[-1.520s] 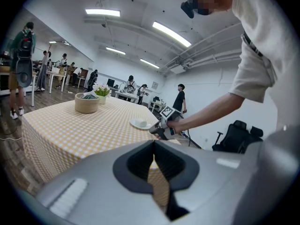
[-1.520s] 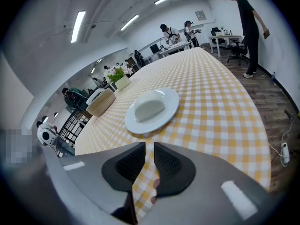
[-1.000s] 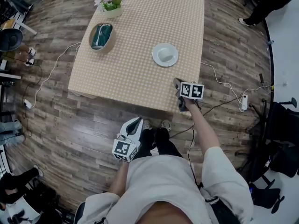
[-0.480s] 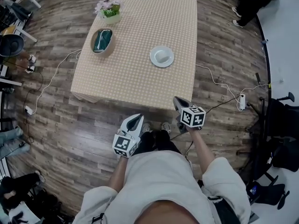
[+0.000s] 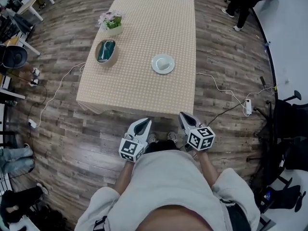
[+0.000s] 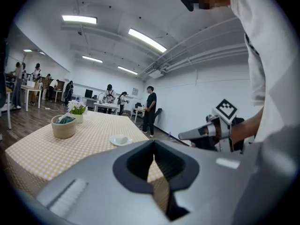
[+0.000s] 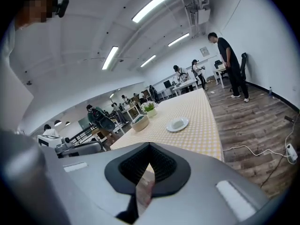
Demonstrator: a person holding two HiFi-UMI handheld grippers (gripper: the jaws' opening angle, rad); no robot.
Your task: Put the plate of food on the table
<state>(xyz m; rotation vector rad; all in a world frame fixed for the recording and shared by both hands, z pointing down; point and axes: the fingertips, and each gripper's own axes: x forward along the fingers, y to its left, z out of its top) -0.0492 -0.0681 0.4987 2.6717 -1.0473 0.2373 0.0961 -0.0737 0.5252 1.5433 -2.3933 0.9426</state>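
**Plate on the table, both tongs shut and empty**

The plate (image 5: 162, 64) sits on the checked table (image 5: 144, 95), nearer the right edge. A pale lump of food (image 5: 164, 61) lies in the middle of it. Nothing touches the plate.

To the left of the plate is a tan bowl (image 5: 106, 51) with something green inside. Behind the bowl is a small pot of flowers (image 5: 111, 22). These three things stand well apart from each other.

The person stands at the near end of the table and holds both tongs close to the body, off the table. The left gripper (image 5: 143, 122) points toward the table edge. Its jaws are pressed together and hold nothing. The right gripper (image 5: 184, 115) is near it and points the same way. Its jaws are clenched too, with nothing between them. Both are well apart from the plate.

The floor (image 5: 231, 57) is wood. A white cord (image 5: 216, 83) runs across it on the right of the table to a power strip (image 5: 248, 106). Another person (image 5: 243, 1) stands near the far right corner of the table.
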